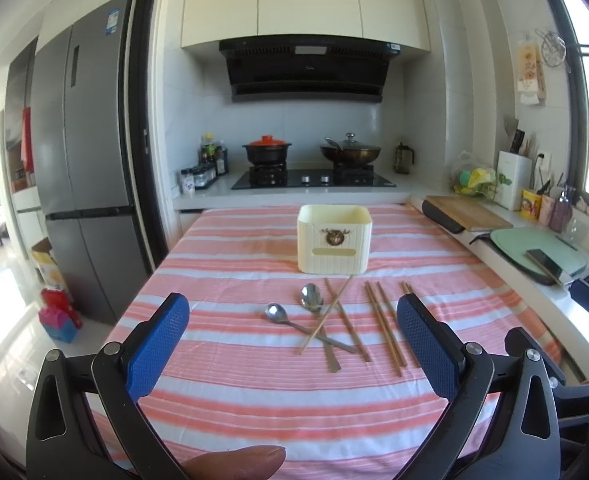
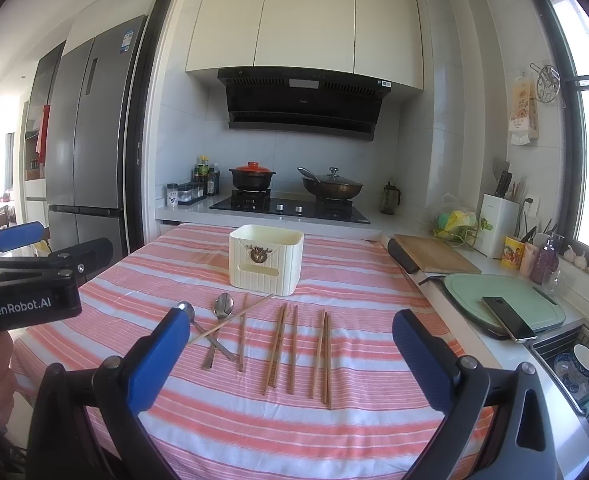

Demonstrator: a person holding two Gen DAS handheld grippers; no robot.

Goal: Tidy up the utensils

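A cream utensil holder [image 1: 334,239] [image 2: 266,259] stands upright and empty-looking at the far middle of the striped table. In front of it lie two metal spoons [image 1: 312,300] [image 2: 223,307] with crossed handles and several wooden chopsticks [image 1: 382,326] [image 2: 284,348], one chopstick lying across the spoons. My left gripper [image 1: 292,312] is open and empty, above the table short of the utensils. My right gripper [image 2: 290,328] is open and empty, hovering short of the chopsticks. The left gripper's body also shows at the left of the right wrist view [image 2: 18,236].
The table carries a pink and white striped cloth [image 1: 254,380]. A counter on the right holds a wooden cutting board [image 2: 434,256], a green board with a phone [image 2: 508,318], and a sink with dishes [image 2: 574,364]. A stove with pots [image 1: 310,172] stands behind; a fridge [image 1: 82,160] is left.
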